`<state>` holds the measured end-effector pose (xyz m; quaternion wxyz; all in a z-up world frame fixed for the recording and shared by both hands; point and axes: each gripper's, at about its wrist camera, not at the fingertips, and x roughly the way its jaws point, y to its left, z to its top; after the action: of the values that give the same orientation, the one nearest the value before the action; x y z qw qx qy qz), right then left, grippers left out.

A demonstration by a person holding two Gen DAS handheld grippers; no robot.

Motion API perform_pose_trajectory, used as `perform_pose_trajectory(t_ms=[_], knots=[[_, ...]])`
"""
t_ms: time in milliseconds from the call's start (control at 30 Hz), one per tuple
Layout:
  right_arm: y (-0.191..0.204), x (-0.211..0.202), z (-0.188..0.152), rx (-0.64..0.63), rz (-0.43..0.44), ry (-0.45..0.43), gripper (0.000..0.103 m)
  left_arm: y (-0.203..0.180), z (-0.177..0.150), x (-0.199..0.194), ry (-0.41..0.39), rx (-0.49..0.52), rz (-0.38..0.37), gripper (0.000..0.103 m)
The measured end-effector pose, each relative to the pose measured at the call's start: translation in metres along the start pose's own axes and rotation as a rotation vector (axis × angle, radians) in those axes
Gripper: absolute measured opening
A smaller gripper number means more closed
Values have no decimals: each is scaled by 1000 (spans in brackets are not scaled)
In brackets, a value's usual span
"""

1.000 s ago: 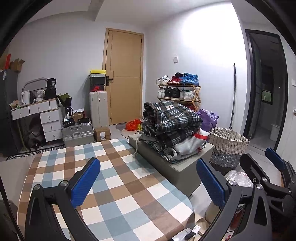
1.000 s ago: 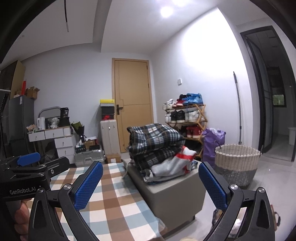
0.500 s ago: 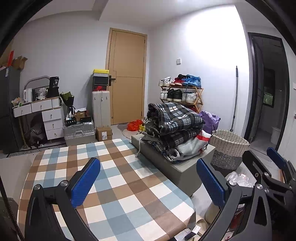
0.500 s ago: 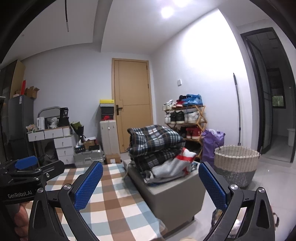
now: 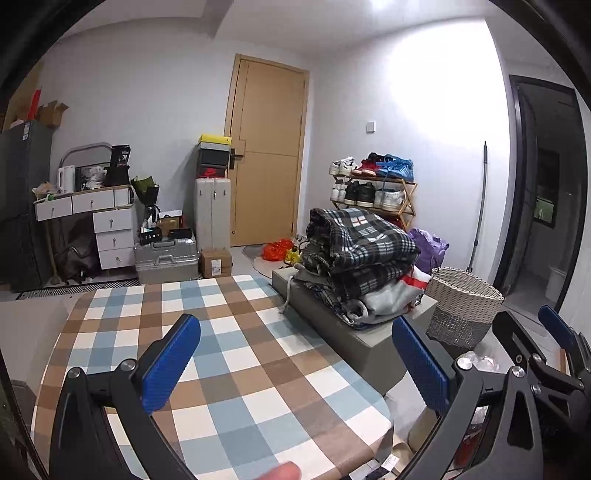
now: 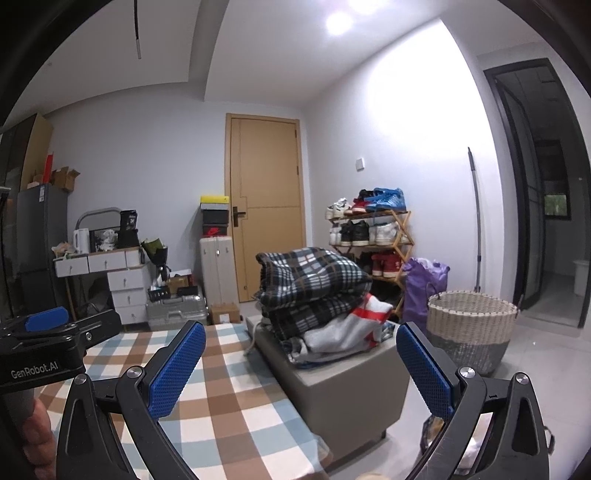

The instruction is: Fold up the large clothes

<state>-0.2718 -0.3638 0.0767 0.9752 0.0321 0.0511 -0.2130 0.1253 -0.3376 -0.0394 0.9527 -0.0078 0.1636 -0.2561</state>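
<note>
The pile of clothes (image 6: 317,295) is stacked on the grey ottoman (image 6: 343,380) just off the bench's (image 5: 236,354) far right corner, ahead and rightward of both sets of jaws. The left gripper (image 5: 295,369) and right gripper (image 6: 301,365) are held wide open and empty; the right is judged nearer the pile.

— How is my light?
— Bright, from the round white ceiling lamp (image 6: 338,18); it throws glare on the pale right-hand wall (image 6: 406,122).
— And sharpness?
— My views bend and blacken at the rims; a blurred fingertip (image 5: 282,472) shows.
</note>
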Motion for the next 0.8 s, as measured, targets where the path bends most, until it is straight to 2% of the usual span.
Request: perform_pose_trajectory(t_ms=[500, 800], knots=[[-1, 0, 0, 4, -11, -8, 103, -4, -2, 0, 18, 18, -42, 101], [0, 0, -1, 2, -17, -1, 103, -7, -3, 1, 19, 37, -33, 101]])
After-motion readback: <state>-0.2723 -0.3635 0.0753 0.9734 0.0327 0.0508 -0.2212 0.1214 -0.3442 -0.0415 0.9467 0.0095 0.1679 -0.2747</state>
